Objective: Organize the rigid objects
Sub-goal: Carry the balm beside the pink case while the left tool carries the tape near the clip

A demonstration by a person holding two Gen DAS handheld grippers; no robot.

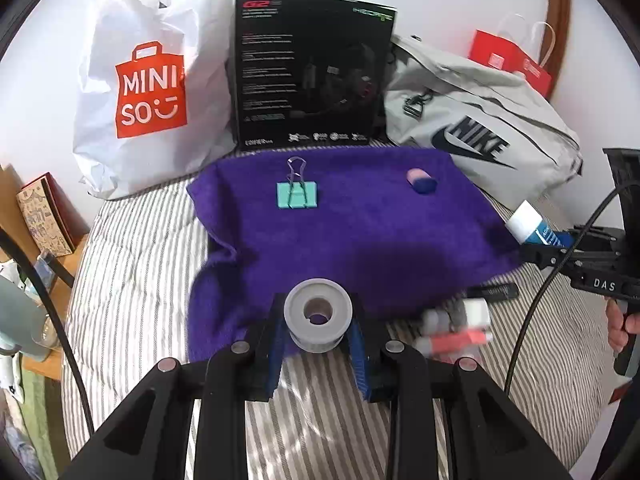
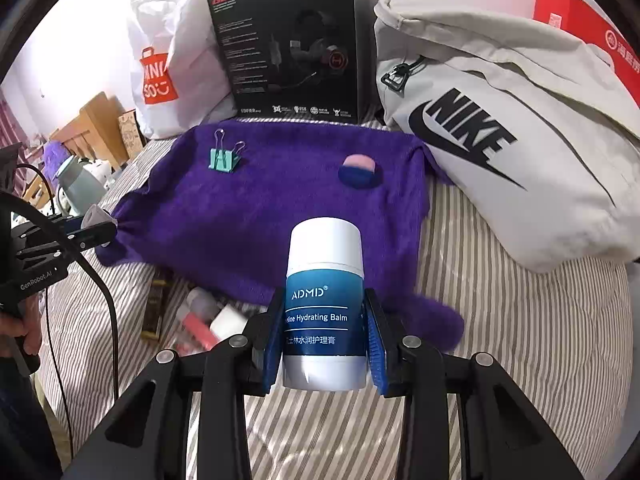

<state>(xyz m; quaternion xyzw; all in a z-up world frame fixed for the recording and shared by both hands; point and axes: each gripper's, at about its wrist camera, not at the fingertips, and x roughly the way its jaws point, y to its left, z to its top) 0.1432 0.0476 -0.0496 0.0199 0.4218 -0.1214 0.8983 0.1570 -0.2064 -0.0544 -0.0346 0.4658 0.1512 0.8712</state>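
- Clamped in the right gripper (image 2: 324, 340), jaws tight on its sides, stood one white-and-blue tube (image 2: 324, 308) reading "ADMD", "Hydrating Balm".
- Left gripper (image 1: 318, 340) jaws clenched one grey tape roll (image 1: 318, 314).
- One purple towel (image 1: 360, 232) on the striped bed (image 1: 132, 280) carried one mint binder clip (image 1: 297, 195) and one pink-blue eraser (image 1: 421, 181).
- Blurred pink-white items (image 1: 456, 328) lay beside it.
- Behind: "MINISO" bag (image 1: 152, 80), "HECATE" box (image 2: 292, 44), "NIKE" bag (image 1: 480, 128).

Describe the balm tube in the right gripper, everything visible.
The balm tube is a rigid-looking plastic cylinder with a white cap, a blue label band reading "ADMD" and "Hydrating Balm" above Chinese characters, and a white base. The cap is on. It is clamped at its lower body in the right gripper, a blue pad against each side, cap pointing away from the camera. It is held above the purple towel's near edge; only the pads visibly touch it.
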